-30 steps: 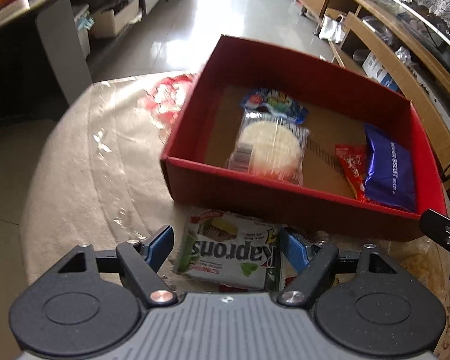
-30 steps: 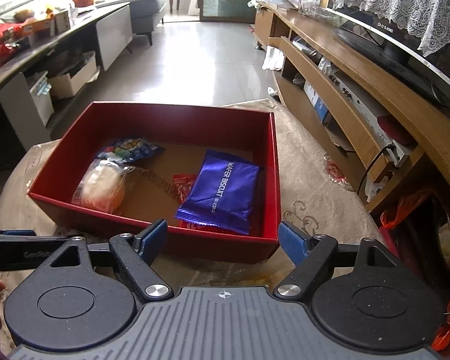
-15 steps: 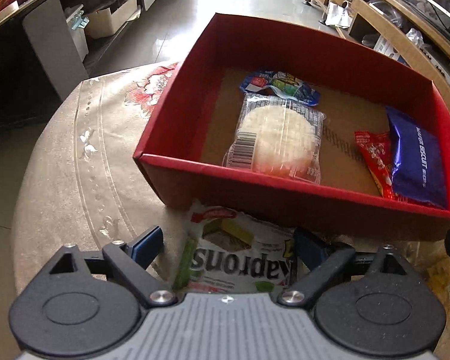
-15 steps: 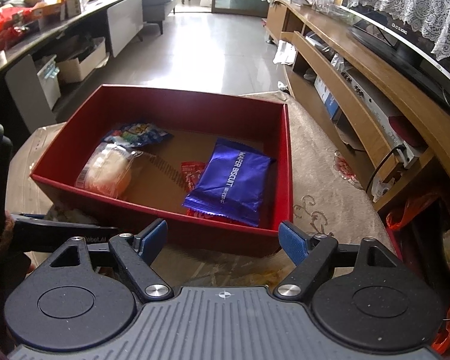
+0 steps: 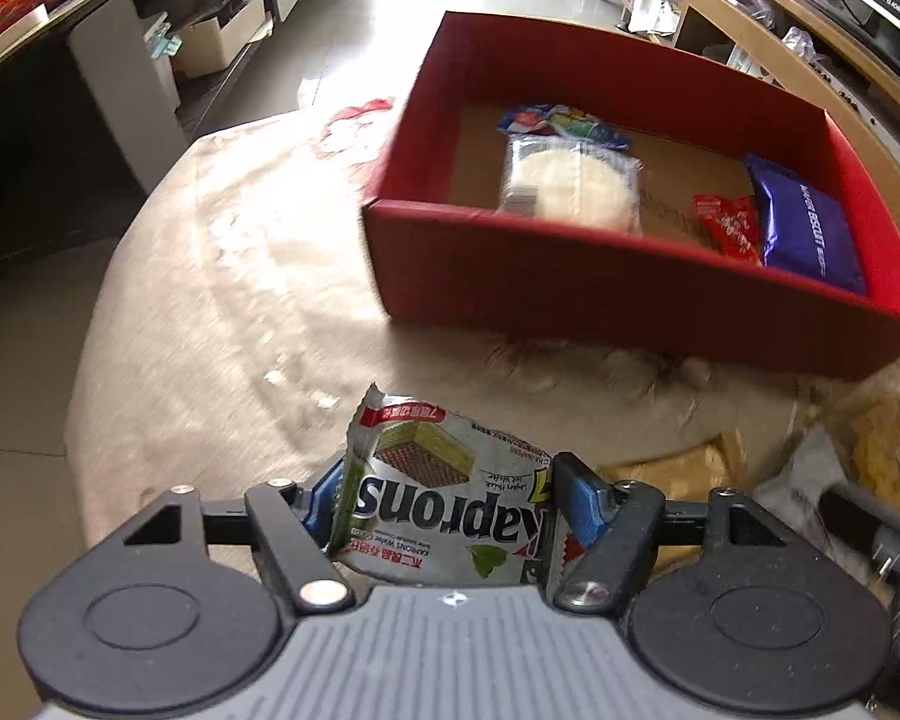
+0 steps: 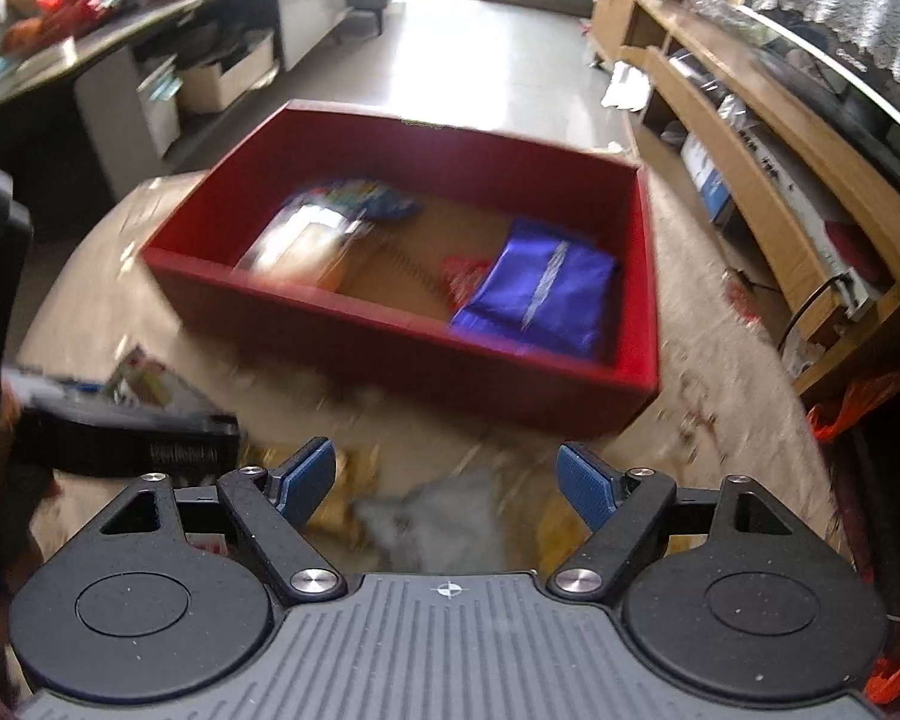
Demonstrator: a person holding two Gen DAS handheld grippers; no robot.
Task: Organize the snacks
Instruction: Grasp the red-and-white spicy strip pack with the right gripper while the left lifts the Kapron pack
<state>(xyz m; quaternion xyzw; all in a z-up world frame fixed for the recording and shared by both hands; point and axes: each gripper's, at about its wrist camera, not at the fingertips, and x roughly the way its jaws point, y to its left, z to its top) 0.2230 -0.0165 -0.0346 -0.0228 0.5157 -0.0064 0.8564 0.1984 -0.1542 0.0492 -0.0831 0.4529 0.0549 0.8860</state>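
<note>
My left gripper [image 5: 450, 501] has its jaws closing on the silver Kaprons wafer packet [image 5: 444, 480]. Both blue pads press its sides and the packet bows upward above the beige tablecloth. Farther off stands the red box [image 5: 570, 276], holding a round rice cake pack [image 5: 570, 186], a blue-green packet [image 5: 561, 120], a small red packet [image 5: 729, 228] and a blue wafer biscuit pack [image 5: 810, 234]. In the right wrist view the red box [image 6: 390, 348] is blurred. My right gripper [image 6: 447, 483] stands open over a grey packet [image 6: 444, 522], touching nothing.
Yellow packets [image 5: 678, 474] lie on the cloth to the right of the left gripper. A wooden TV shelf [image 6: 780, 192] runs along the right. A dark counter [image 6: 90, 30] with boxes under it lines the left. An orange bag [image 6: 858, 408] hangs past the table's right edge.
The left jaws widened around the Kaprons packet, then closed in on it, and the packet now bows up. Both views have drawn back from the red box, and the right gripper stayed open.
</note>
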